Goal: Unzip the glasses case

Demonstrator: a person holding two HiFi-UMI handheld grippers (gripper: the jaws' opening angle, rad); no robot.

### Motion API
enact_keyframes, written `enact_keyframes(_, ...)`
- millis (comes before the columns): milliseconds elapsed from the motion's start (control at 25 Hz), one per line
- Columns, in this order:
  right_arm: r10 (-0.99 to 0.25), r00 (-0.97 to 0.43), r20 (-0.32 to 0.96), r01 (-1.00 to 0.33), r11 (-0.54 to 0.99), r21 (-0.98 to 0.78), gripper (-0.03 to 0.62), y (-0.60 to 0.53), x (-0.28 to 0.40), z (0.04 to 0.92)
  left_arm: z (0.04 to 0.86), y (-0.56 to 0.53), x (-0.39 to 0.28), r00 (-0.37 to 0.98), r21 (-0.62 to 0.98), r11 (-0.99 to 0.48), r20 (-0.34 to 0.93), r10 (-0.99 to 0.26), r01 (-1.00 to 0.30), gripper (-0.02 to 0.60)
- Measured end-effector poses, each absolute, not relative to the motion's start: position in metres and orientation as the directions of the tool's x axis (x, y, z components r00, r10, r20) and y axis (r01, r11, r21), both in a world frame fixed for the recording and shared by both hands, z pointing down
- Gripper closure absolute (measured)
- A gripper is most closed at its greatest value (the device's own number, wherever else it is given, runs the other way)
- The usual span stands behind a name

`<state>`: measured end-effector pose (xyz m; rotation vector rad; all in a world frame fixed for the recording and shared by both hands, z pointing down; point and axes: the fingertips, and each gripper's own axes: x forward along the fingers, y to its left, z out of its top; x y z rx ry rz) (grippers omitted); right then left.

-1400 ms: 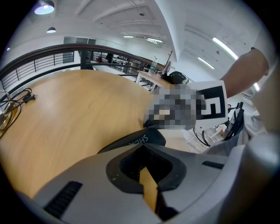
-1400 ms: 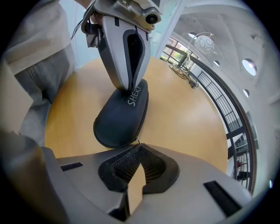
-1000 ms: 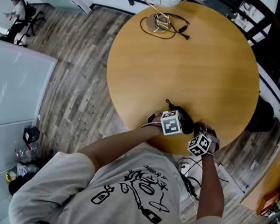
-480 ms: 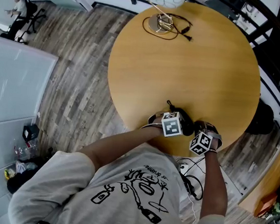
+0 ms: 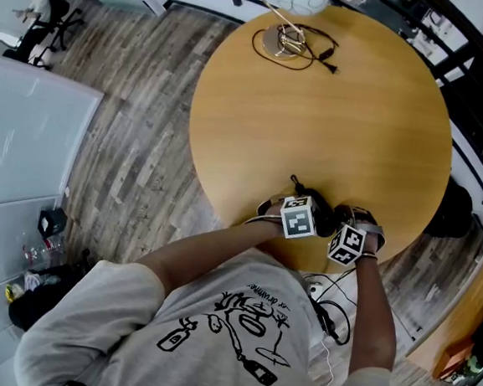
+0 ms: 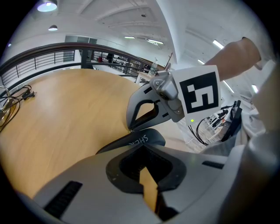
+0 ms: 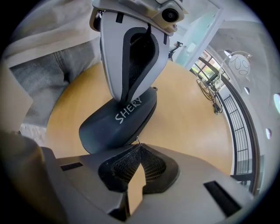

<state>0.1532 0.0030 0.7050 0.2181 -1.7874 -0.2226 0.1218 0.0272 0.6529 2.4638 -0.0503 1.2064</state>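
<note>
The dark glasses case [image 7: 118, 124] bears the white word "SHERY".

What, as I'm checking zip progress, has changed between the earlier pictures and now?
Very little. The right gripper has edged slightly toward the glasses case, with its jaws shut, seemingly on the zipper pull. The left gripper stays pressed on the case. The case still looks closed and lies at the same spot on the table.

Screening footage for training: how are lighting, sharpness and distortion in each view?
Head view: sharp, evenly lit, soft sheen on the table, edges bowed. Left gripper view: heavy fisheye, black corners, case dim in shade. Right gripper view: same fisheye, case lettering crisp.
</note>
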Motion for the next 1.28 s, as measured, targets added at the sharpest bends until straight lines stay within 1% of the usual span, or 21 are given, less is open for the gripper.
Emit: enact_keyframes(1280, -0.204, -0.262, 0.943, 0.247, 0.931, 0.270, 0.574, -0.034, 0.103, 0.706, 0.653, 0.025, 0.121, 0.642, 0.355, -0.903, 0.756, 0.125, -0.242, 0.575)
